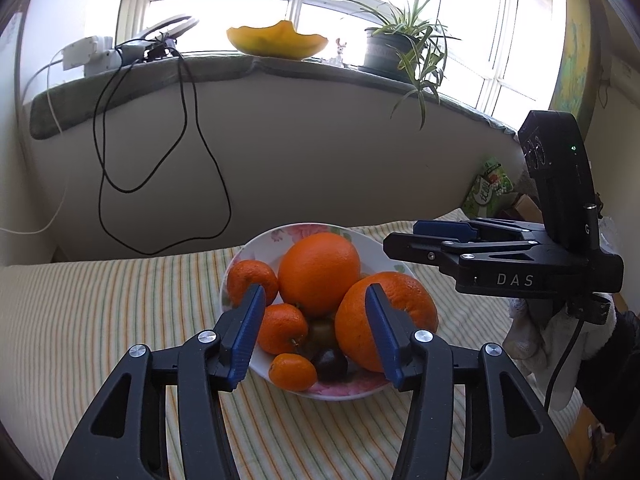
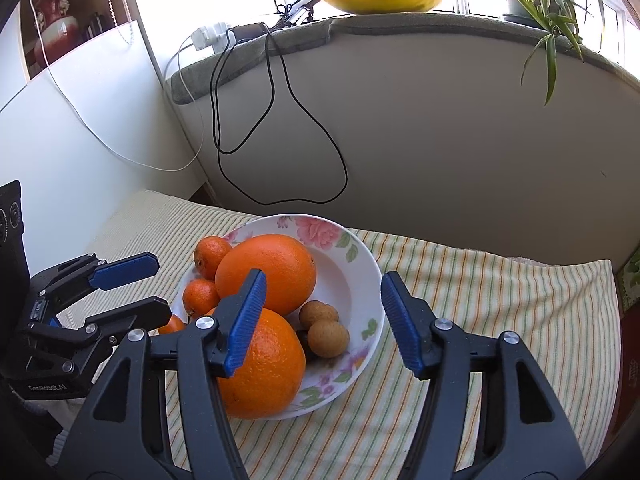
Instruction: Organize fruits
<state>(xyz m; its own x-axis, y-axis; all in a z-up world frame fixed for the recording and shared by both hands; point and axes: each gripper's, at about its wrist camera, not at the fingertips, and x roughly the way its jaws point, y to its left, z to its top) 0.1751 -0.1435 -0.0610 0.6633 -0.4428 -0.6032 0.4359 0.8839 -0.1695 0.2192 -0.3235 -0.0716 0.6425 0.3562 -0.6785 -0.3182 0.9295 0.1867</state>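
Observation:
A floral bowl (image 1: 301,227) (image 2: 352,276) sits on a striped cloth. It holds two large oranges (image 1: 319,272) (image 2: 272,268), several small mandarins (image 1: 280,326) (image 2: 210,252), a dark fruit (image 1: 330,362) and two brown longans (image 2: 328,338). My left gripper (image 1: 315,294) (image 2: 160,284) hangs open at the bowl's near left side, with nothing between its blue pads. My right gripper (image 2: 324,280) (image 1: 408,236) is open too, above the bowl's right part, and holds nothing. The nearer orange (image 2: 264,368) (image 1: 418,304) is partly hidden behind a finger in each view.
The striped cloth (image 1: 100,312) (image 2: 500,300) spreads around the bowl. Behind it rises a pale wall under a window sill with a hanging black cable (image 1: 188,184), a yellow dish (image 1: 276,42) and a potted plant (image 1: 400,48). A gloved hand (image 1: 532,336) holds the right gripper.

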